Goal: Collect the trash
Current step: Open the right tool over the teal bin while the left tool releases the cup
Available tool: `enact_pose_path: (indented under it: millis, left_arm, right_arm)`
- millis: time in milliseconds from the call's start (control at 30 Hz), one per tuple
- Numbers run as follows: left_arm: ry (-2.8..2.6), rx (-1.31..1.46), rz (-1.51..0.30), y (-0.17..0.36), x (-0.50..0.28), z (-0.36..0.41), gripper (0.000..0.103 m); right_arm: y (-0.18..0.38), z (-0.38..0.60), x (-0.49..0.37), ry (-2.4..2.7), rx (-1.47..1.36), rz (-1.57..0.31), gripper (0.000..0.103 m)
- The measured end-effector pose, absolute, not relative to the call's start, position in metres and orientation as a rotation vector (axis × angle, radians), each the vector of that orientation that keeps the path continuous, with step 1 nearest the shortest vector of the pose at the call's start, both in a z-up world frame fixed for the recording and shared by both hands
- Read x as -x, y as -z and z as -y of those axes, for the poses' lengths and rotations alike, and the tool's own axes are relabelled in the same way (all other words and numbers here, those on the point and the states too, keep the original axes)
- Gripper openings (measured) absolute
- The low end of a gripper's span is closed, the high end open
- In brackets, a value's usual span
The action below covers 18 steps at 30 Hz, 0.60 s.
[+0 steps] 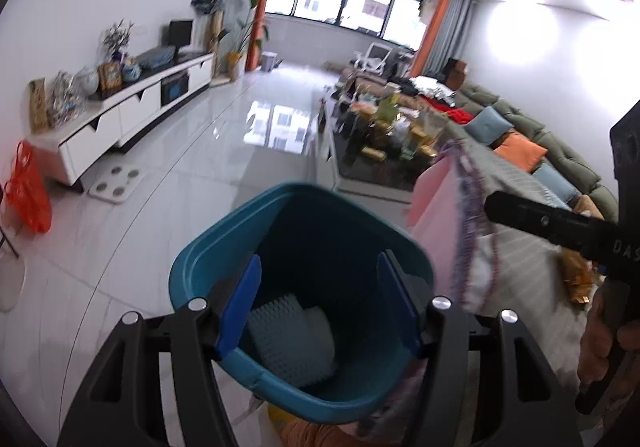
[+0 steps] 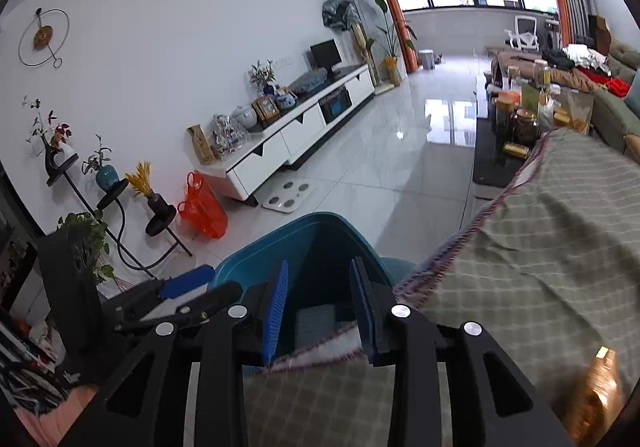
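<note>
A teal trash bin (image 1: 208,263) stands on the floor beside a cloth-covered table. White foam netting trash (image 1: 292,335) lies in its bottom. My left gripper (image 1: 320,303) hovers right over the bin's mouth, open and empty. The right gripper's black body (image 1: 560,223) shows at the right of that view. In the right wrist view the bin (image 2: 280,243) is just ahead, with the netting (image 2: 316,323) inside. My right gripper (image 2: 320,311) is open and empty above the table's edge. The left gripper's blue fingers (image 2: 186,281) show at the left.
A green checked tablecloth (image 2: 540,247) with a fringed edge covers the table. A golden wrapper (image 2: 596,395) lies on it at the right. An orange plastic bag (image 2: 202,209), a white scale (image 2: 288,197), a plant stand (image 2: 120,199) and a white TV cabinet (image 2: 296,135) stand along the wall.
</note>
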<state>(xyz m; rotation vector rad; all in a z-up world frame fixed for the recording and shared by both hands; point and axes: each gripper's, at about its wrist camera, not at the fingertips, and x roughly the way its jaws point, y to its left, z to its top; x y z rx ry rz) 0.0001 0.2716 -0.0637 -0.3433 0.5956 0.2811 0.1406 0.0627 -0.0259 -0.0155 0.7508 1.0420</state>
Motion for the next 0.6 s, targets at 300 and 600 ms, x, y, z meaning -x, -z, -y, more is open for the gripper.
enact_pose_path:
  millis: [300,600]
  left_arm:
    - [-0.092,0.261,-0.514,0.028,0.0,-0.208,0.068]
    - [0.152,0.211,-0.544,0.028,-0.029,-0.13,0.072]
  right_arm:
    - [0.0,0.005,-0.114,-1.001,0.026,-0.637,0.039]
    - [-0.009,0.099,-0.099,-0.824,-0.021,-0.574,0.045]
